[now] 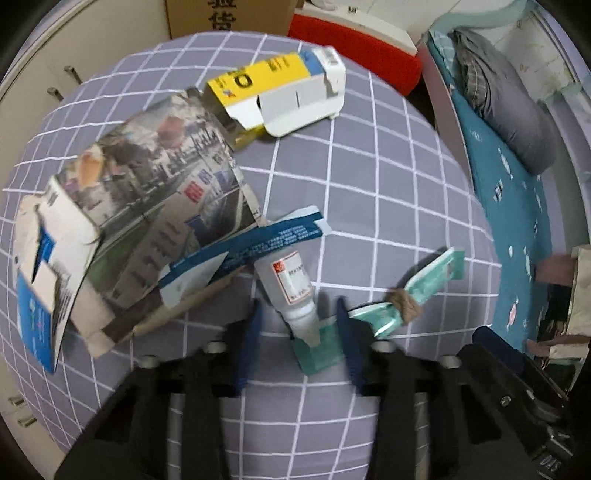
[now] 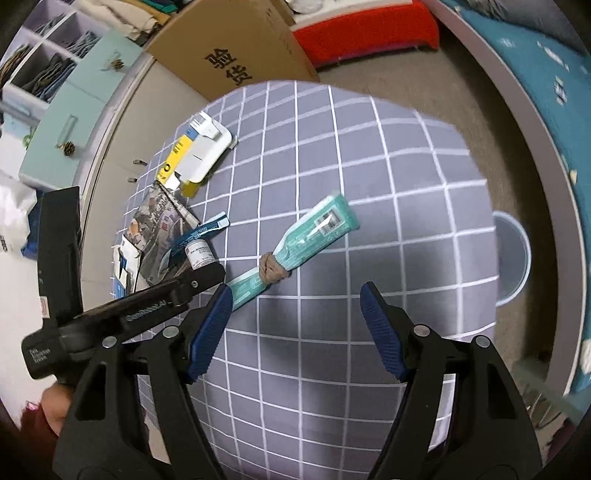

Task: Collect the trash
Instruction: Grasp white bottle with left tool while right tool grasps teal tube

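Trash lies on a grey checked table (image 1: 388,192). A small white plastic bottle (image 1: 291,291) with a red-edged label lies with its nozzle between the fingers of my open left gripper (image 1: 299,325), not clamped. A twisted teal wrapper (image 1: 413,291) tied with a brown band lies to its right, its near end under the bottle tip. A crumpled magazine page (image 1: 147,218), a blue strip (image 1: 258,243) and a yellow-white carton (image 1: 284,96) lie to the left and beyond. My right gripper (image 2: 295,306) is open and empty, just short of the teal wrapper (image 2: 314,232).
A grey-blue bin (image 2: 511,254) stands on the floor right of the table. A cardboard box (image 2: 236,48) and a red stool (image 2: 365,33) stand behind it. A bed with a teal sheet (image 1: 509,206) runs along the right. Cabinets (image 2: 122,147) are on the left.
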`<move>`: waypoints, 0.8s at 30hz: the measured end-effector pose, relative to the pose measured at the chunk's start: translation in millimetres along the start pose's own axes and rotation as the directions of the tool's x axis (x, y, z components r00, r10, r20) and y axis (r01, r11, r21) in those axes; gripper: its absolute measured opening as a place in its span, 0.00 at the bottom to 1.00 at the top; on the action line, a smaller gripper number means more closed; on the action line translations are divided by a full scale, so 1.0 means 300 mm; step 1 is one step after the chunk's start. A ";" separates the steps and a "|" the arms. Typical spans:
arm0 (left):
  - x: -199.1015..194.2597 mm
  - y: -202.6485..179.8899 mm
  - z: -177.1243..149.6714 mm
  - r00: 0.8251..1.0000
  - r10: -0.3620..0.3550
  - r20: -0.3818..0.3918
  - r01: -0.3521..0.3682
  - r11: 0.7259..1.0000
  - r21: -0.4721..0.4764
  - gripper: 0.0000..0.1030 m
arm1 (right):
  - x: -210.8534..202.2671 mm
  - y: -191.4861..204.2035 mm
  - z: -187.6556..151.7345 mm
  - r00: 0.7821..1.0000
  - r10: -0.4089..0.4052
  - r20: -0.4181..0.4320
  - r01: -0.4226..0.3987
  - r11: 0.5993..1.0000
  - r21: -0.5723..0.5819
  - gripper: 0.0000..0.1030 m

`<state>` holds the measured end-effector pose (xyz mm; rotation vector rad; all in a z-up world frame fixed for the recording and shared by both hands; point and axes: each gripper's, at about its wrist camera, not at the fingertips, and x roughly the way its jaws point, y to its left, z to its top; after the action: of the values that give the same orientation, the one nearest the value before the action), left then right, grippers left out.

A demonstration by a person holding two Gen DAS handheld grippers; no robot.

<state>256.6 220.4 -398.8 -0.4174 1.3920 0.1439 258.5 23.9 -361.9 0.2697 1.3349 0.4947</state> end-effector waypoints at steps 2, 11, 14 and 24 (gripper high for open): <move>-0.001 -0.002 0.005 1.000 -0.016 0.006 0.016 1.000 0.021 0.22 | 0.029 0.000 -0.001 1.000 0.015 -0.022 -0.015 1.000 0.026 0.62; -0.071 0.038 -0.011 0.998 -0.038 0.049 0.036 0.998 0.045 0.21 | 0.136 0.093 0.053 0.998 -0.038 -0.051 0.037 0.999 -0.026 0.53; -0.085 0.064 -0.008 0.997 -0.049 0.055 0.047 0.998 0.030 0.21 | 0.156 0.138 0.070 0.994 -0.099 -0.038 0.094 0.989 -0.111 0.47; -0.135 0.078 -0.032 0.995 -0.048 0.083 0.048 0.999 0.012 0.21 | 0.173 0.144 0.096 0.992 -0.112 -0.056 0.096 0.968 -0.232 0.22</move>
<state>232.3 244.2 -365.2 -0.4320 1.2997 0.1140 286.3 89.4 -380.1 -0.0081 1.3373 0.5682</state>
